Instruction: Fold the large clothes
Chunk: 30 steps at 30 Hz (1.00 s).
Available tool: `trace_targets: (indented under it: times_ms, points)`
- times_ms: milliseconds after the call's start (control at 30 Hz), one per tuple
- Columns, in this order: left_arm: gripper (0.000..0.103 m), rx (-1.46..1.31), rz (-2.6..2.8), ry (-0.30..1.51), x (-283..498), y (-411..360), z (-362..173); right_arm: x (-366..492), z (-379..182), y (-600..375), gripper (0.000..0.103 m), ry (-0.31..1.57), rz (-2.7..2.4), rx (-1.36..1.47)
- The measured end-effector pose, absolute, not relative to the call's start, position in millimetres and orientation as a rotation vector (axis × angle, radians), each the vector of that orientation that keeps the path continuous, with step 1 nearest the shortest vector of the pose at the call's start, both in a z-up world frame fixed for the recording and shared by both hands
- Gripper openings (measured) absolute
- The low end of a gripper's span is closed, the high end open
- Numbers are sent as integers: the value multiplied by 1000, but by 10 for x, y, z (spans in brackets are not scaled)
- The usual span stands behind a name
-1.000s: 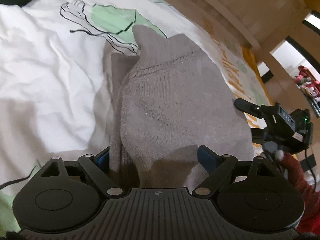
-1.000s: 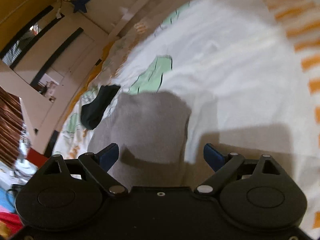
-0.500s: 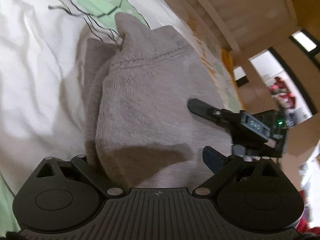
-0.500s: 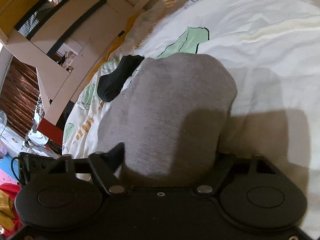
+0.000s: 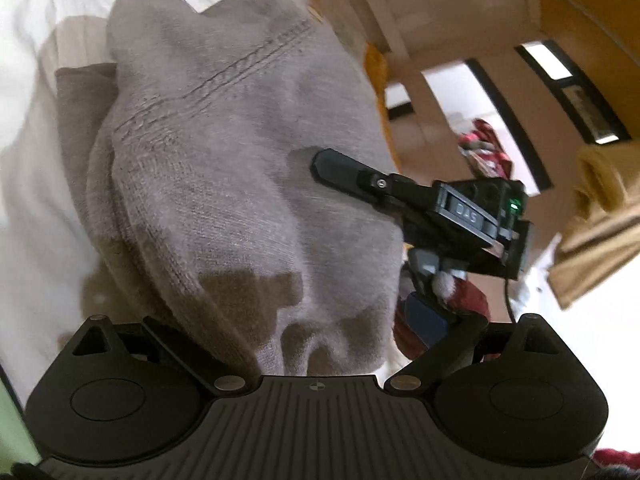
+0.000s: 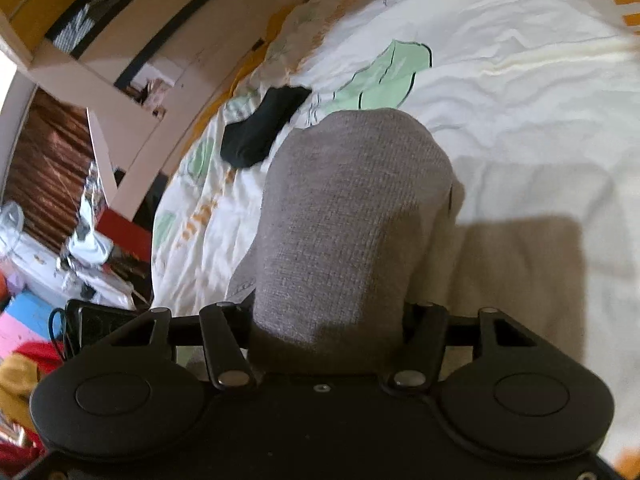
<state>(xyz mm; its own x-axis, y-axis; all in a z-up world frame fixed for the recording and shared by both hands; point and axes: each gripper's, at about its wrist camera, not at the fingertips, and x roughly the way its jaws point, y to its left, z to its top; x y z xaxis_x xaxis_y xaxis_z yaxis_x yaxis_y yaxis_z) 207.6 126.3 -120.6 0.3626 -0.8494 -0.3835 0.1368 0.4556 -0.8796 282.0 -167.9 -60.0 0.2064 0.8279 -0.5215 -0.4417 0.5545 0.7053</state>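
On the white printed bedspread the grey knit garment runs lengthwise toward twelve o'clock, near end pinched in the right gripper, whose jaws have just been closing, while the left gripper gapes wide around its hem.

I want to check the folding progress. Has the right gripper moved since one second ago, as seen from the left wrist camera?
Yes. The right gripper came in from the sheet's orange-printed edge over the grey garment, its fingers closing on it.
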Motion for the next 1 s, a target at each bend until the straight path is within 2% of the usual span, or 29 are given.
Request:
trace_targets:
  times_ms: [133, 200, 267, 300, 433, 667, 867, 933, 1000]
  points:
    - [97, -816, -740, 993, 1855, 1104, -1230, 2573, -558, -1872, 64, 1070, 921, 450]
    - [96, -723, -594, 1001, 1747, 1113, -1293, 2486, -583, -1908, 68, 1055, 864, 360]
    - [83, -597, -479, 984, 1670, 1101, -1317, 2451, -676, -1890, 75, 1038, 749, 252]
    - [83, -573, -469, 972, 1644, 1091, -1288, 2435, -717, -1880, 79, 1026, 709, 223]
    - [84, -461, -406, 920, 1522, 1005, -1137, 2350, -669, -1876, 80, 951, 675, 259]
    - [84, -259, -328, 699, 1336, 838, -606, 2170, -455, -2122, 80, 780, 643, 306]
    - [84, -144, -301, 582, 1558, 475, -452, 2102, -309, -2233, 80, 652, 557, 267]
    - [84, -116, -295, 566, 1586, 426, -478, 2103, -285, -2187, 76, 623, 540, 214]
    - [84, -100, -271, 570, 1687, 372, -521, 2099, -279, -2092, 56, 596, 536, 148]
